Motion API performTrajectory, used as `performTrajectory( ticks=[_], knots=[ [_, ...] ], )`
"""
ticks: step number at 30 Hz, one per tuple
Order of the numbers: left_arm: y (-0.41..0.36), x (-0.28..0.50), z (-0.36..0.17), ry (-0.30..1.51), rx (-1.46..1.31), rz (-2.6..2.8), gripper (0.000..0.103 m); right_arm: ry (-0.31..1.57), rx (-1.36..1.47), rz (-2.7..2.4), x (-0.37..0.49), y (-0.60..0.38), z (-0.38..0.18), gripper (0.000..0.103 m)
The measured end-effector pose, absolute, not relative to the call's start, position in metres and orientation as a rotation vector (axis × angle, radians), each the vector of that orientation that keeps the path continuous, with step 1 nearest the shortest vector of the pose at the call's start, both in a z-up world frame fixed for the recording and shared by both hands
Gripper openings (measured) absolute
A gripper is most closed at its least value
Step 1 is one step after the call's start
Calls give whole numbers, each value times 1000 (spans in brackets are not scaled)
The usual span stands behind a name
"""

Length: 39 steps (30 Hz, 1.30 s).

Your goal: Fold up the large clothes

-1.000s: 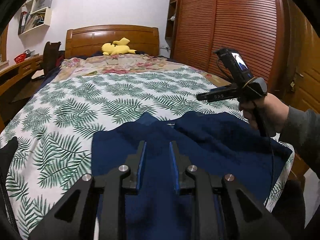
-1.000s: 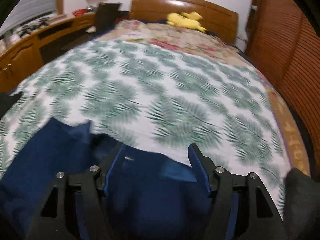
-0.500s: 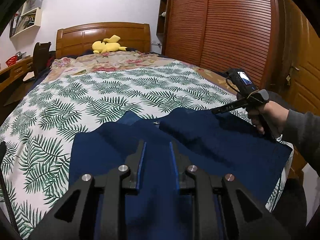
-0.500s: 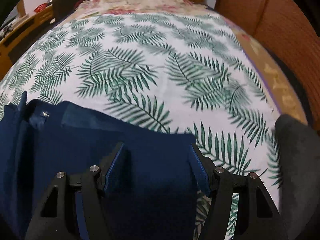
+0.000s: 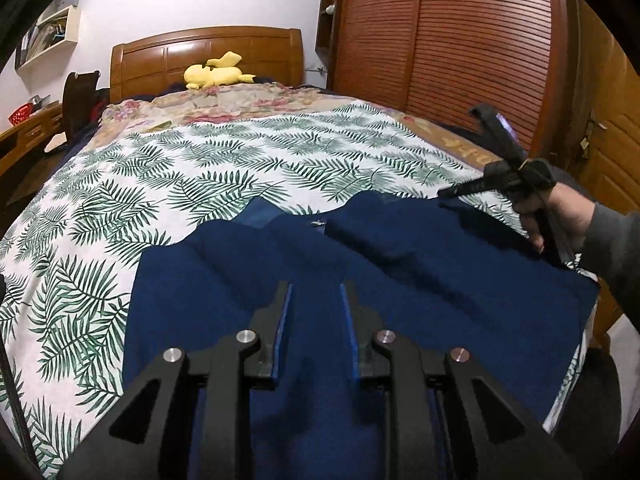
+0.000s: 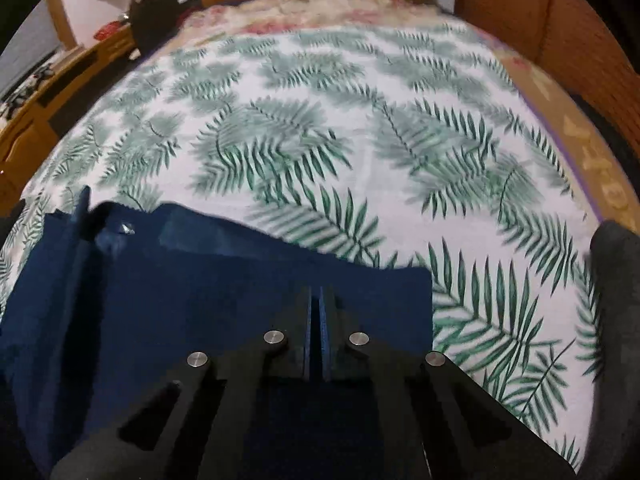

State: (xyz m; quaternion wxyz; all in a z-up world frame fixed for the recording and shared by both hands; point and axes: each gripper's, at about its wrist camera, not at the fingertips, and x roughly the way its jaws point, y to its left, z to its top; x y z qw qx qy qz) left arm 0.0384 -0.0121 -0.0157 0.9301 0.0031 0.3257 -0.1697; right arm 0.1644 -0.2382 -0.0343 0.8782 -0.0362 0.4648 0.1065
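Note:
A large navy blue garment (image 5: 400, 280) lies spread over the near end of the bed, its collar and snap toward the headboard. It also shows in the right wrist view (image 6: 200, 280). My left gripper (image 5: 315, 292) hovers over the garment's middle with its jaws a little apart and nothing between them. My right gripper (image 6: 316, 294) has its jaws shut at the garment's right edge, near its far right corner; whether cloth is pinched between them does not show. From the left wrist view the right gripper (image 5: 444, 193) sits at that far right edge.
The bed has a fern-print cover (image 5: 180, 184), a floral quilt (image 5: 224, 104) and a yellow plush toy (image 5: 218, 74) by the wooden headboard. A slatted wooden wardrobe (image 5: 460, 40) stands to the right. A wooden desk (image 6: 36, 112) and a dark chair (image 5: 78, 100) stand to the left.
My right gripper's jaws have closed from wide open to shut at the garment's right edge. The left gripper has stayed over the garment's middle with its gap unchanged.

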Motion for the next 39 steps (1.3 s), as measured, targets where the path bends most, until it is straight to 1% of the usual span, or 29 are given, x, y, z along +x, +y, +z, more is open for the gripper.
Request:
performTrajectory(
  ticks=[6,12,13,14,15,16,18,19,20,21,22,24,26,28,29,32,35,36,37,38,39],
  knots=[
    [-15,42,-22,690,20,-345,21,839,-97,124,164,-247,-7,0],
    [-17,42,-24,695,32,-348,21,892,-92,94,170,-267,-13,0],
    [-18,43,-24,697,33,-348,21,905,-90,90,171,-268,-16,13],
    [-18,43,-24,698,33,-348,21,918,-81,90,171,-269,-19,45],
    [-18,43,-25,700,35,-348,21,941,-64,90,172,-272,-24,60],
    [-19,44,-25,701,37,-348,21,954,-51,84,172,-274,-28,67],
    [-20,44,-25,702,41,-347,21,994,-38,63,174,-277,-38,67],
    [-20,44,-26,704,43,-348,21,1036,-18,80,176,-279,-46,64],
    [-21,44,-26,706,45,-347,21,1066,5,116,177,-279,-51,38],
    [-21,44,-26,707,45,-348,21,1081,14,147,177,-278,-54,22],
    [-21,43,-26,708,40,-356,21,1067,-8,143,175,-276,-51,2],
    [-22,43,-25,706,40,-362,21,1026,-13,167,171,-275,-43,2],
    [-22,44,-27,709,44,-359,21,916,-30,99,164,-280,-25,1],
    [-22,45,-28,713,43,-359,21,796,24,-9,158,-297,-4,1],
    [-22,45,-29,714,46,-357,21,774,35,-56,156,-303,2,1],
    [-23,44,-29,713,54,-357,21,811,60,-67,159,-311,2,1],
    [-23,44,-29,713,56,-357,21,842,15,-61,157,-307,0,3],
    [-23,44,-30,713,57,-356,21,841,-8,-56,155,-303,2,6],
    [-24,43,-29,712,59,-356,21,838,-27,-60,154,-299,4,11],
    [-24,43,-29,711,61,-357,21,834,-43,-54,150,-296,6,23],
    [-24,42,-28,709,64,-357,21,832,-61,-37,146,-290,8,32]
  ],
)
